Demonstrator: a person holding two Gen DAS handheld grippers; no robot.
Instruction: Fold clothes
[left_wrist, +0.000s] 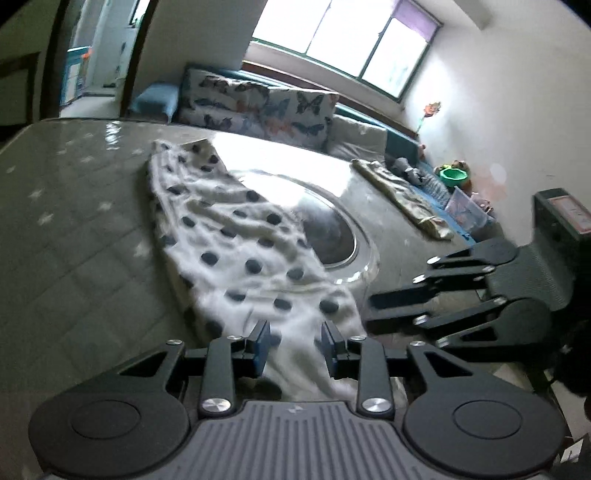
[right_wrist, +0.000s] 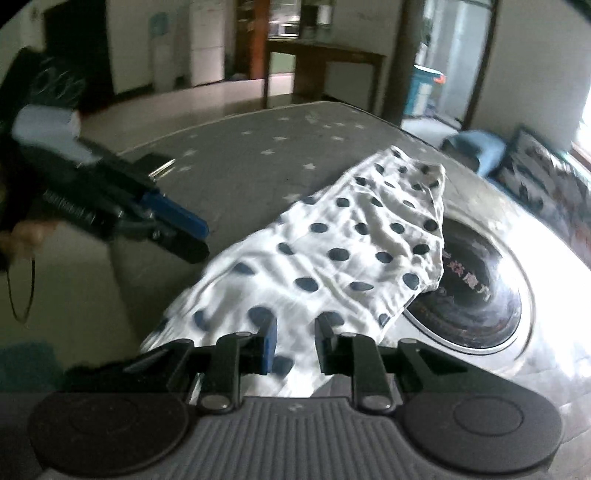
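Garment: white crumpled cloth with dark blue polka dots (left_wrist: 236, 240), stretched out long across the grey star-patterned tabletop (left_wrist: 74, 206), its far edge draped over the round glass inset (left_wrist: 332, 236) in the middle. Near end runs right up under both grippers.

Left gripper (left_wrist: 295, 343): jaws parted about halfway, cloth lying in the gap between the blue pads. From its own camera the pads don't look pinched on anything, so probably not holding (hard to be sure, the frame is blurry).

Right gripper (right_wrist: 295, 339): same story, jaws partly apart with the spotted cloth passing under them, nothing clamped as far as the view shows.

Other stuff: a second beige garment (left_wrist: 402, 195) sits at the far edge of the table, well apart.

Stage: looks like both grippers are lined up at the near hem, grab not yet made.

Risk: thin, wrinkly fabric, so a jaw could catch just one layer or a stray fold and the fold comes out crooked. The glass inset looks slick too; a pull from one side only could drag the whole thing sideways.
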